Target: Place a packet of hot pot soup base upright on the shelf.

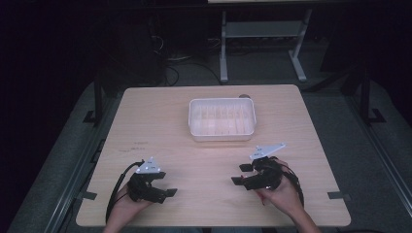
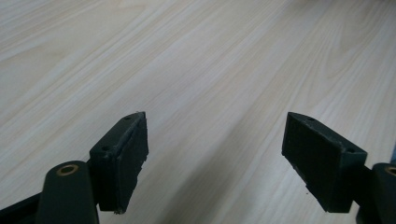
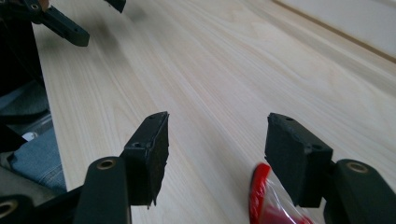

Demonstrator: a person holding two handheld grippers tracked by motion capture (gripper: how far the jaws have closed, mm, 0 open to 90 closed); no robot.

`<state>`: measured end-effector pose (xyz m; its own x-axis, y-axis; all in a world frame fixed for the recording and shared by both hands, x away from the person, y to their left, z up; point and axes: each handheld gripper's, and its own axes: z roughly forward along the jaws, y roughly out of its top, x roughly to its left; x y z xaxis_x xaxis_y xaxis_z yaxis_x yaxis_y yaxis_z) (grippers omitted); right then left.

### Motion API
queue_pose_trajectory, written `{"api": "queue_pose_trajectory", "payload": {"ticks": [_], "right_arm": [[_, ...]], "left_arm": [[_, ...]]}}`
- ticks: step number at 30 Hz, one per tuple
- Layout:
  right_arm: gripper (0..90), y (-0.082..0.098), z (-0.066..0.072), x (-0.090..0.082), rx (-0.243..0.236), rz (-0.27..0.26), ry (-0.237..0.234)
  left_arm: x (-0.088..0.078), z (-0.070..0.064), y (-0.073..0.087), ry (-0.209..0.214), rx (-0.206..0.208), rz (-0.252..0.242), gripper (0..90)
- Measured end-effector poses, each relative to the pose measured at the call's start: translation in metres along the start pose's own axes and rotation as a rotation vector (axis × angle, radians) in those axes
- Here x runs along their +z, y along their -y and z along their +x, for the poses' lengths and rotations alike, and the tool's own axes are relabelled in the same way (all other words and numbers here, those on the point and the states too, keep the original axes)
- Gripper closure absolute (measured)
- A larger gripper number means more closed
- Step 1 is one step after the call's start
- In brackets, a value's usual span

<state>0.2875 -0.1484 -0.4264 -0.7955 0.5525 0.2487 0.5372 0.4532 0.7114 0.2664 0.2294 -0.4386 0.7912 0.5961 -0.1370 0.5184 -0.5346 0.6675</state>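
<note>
Left gripper (image 1: 166,183) and right gripper (image 1: 239,174) both released, hovering over light wooden table (image 1: 160,121); white rectangular plastic tray (image 1: 222,118) at 12 o'clock

High view dim, surroundings near black, table (image 1: 204,160) evenly lit; gripper views brighter, soft shadows, slight blur.

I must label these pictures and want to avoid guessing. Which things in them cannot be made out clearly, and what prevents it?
- Red and clear object, right gripper view: cut off by the bottom edge, partly behind the right gripper jaw; identity unclear.
- Small dark round thing behind the white tray, high view: too small to identify.
- Faint marks on the table, high view: too small to read.
- Room beyond the table, high view: too dark.
</note>
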Motion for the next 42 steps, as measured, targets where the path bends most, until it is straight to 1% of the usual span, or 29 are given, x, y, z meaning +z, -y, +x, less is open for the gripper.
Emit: {"api": "queue_pose_trajectory", "payload": {"ticks": [1, 2, 3, 5, 6, 8, 12, 14, 16, 18, 19, 21, 23, 26, 27, 28, 29, 31, 33, 37, 40, 42], "right_arm": [[38.9, 0.004, -0.003, -0.009, 0.018, -0.019, 0.007], [38.9, 0.004, -0.003, -0.009, 0.018, -0.019, 0.007], [38.9, 0.006, -0.006, -0.014, 0.026, -0.025, 0.012], [38.9, 0.01, -0.012, -0.023, 0.047, -0.039, 0.028], [38.9, 0.015, -0.019, -0.034, 0.076, -0.059, 0.035], [38.9, 0.016, -0.022, -0.038, 0.083, -0.063, 0.04], [38.9, 0.024, -0.036, -0.056, 0.121, -0.085, 0.075], [38.9, 0.028, -0.04, -0.063, 0.138, -0.096, 0.083], [38.9, 0.033, -0.043, -0.067, 0.146, -0.097, 0.095], [38.9, 0.039, -0.046, -0.072, 0.157, -0.094, 0.106], [38.9, 0.042, -0.048, -0.075, 0.166, -0.089, 0.117], [38.9, 0.045, -0.051, -0.078, 0.179, -0.086, 0.119], [38.9, 0.048, -0.055, -0.081, 0.187, -0.085, 0.131], [38.9, 0.052, -0.061, -0.086, 0.215, -0.086, 0.141], [38.9, 0.052, -0.061, -0.086, 0.215, -0.086, 0.141], [38.9, 0.053, -0.064, -0.089, 0.224, -0.082, 0.154], [38.9, 0.053, -0.064, -0.089, 0.224, -0.082, 0.154], [38.9, 0.056, -0.067, -0.091, 0.236, -0.075, 0.17], [38.9, 0.057, -0.068, -0.092, 0.239, -0.074, 0.172], [38.9, 0.062, -0.074, -0.097, 0.265, -0.08, 0.187], [38.9, 0.066, -0.076, -0.099, 0.279, -0.09, 0.195], [38.9, 0.067, -0.078, -0.1, 0.286, -0.086, 0.204]], "left_arm": [[0.001, -0.001, -0.001, 0.005, -0.001, -0.003, 23.6], [0.002, -0.003, -0.002, 0.008, 0.005, -0.001, 23.6], [0.004, -0.005, -0.004, 0.013, 0.014, 0.008, 23.7], [0.008, -0.008, -0.007, 0.024, 0.018, 0.014, 23.9], [0.011, -0.011, -0.01, 0.031, 0.029, 0.016, 25.3], [0.014, -0.014, -0.015, 0.043, 0.04, 0.016, 25.5], [0.023, -0.025, -0.03, 0.075, 0.069, 0.016, 28.1], [0.027, -0.029, -0.036, 0.086, 0.082, 0.016, 28.1], [0.031, -0.034, -0.043, 0.101, 0.096, 0.015, 28.2], [0.035, -0.038, -0.052, 0.112, 0.118, 0.019, 28.5], [0.036, -0.04, -0.055, 0.116, 0.121, 0.016, 28.8], [0.039, -0.044, -0.063, 0.123, 0.136, 0.017, 29.4], [0.043, -0.048, -0.07, 0.132, 0.146, 0.014, 30.5], [0.049, -0.052, -0.081, 0.149, 0.159, 0.015, 32.5], [0.052, -0.054, -0.084, 0.162, 0.159, 0.014, 32.5], [0.056, -0.056, -0.088, 0.181, 0.156, 0.016, 33.7], [0.058, -0.057, -0.091, 0.188, 0.161, 0.014, 33.7], [0.065, -0.062, -0.098, 0.201, 0.174, 0.021, 36.7], [0.07, -0.065, -0.104, 0.21, 0.181, 0.023, 37.1], [0.082, -0.075, -0.118, 0.22, 0.193, 0.022, 39.2], [0.093, -0.084, -0.128, 0.233, 0.209, 0.029, 39.4], [0.1, -0.09, -0.133, 0.243, 0.221, 0.034, 39.7]]}}
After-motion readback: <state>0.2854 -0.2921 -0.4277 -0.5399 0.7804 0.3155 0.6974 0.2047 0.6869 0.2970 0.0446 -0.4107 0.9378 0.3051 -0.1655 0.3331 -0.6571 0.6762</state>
